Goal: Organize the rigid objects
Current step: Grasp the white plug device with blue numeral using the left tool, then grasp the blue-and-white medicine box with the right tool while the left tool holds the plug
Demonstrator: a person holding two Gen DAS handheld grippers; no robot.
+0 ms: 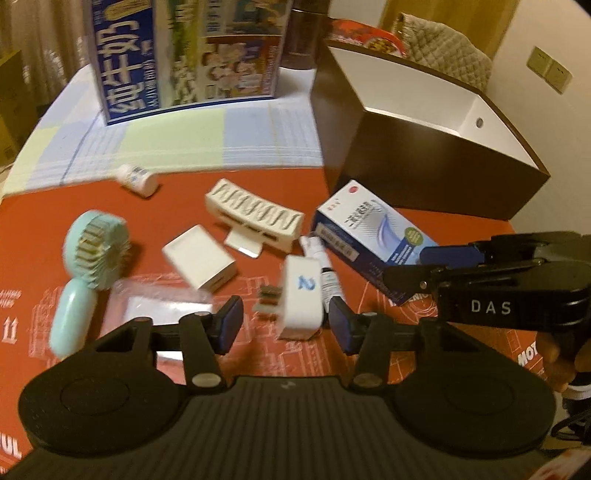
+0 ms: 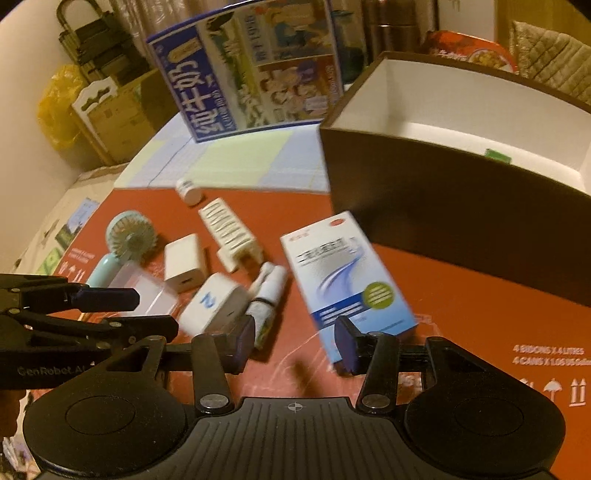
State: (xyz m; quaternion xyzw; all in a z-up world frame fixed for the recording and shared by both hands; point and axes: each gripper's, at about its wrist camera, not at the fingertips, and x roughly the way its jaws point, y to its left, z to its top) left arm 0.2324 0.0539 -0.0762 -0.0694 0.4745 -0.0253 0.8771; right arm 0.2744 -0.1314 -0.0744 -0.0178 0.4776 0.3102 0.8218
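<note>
Small items lie on a red sheet: a white plug block marked "2" (image 1: 301, 295) (image 2: 214, 301), a blue-white medicine box (image 1: 373, 236) (image 2: 347, 273), a spray bottle (image 1: 327, 271) (image 2: 267, 299), a white charger (image 1: 199, 260) (image 2: 183, 262), a ribbed white piece (image 1: 253, 214) (image 2: 229, 230), a mint hand fan (image 1: 86, 266) (image 2: 123, 243), a pill bottle (image 1: 138, 179) (image 2: 189, 191) and a clear case (image 1: 159, 302). My left gripper (image 1: 286, 325) is open with the plug block between its fingers. My right gripper (image 2: 295, 345) is open, just before the medicine box.
A dark brown box (image 1: 424, 147) (image 2: 461, 192) with a white inside stands open at the right. A tall blue milk carton (image 1: 184, 55) (image 2: 251, 70) stands at the back on a checked cloth. A thermos (image 1: 304, 33) stands behind.
</note>
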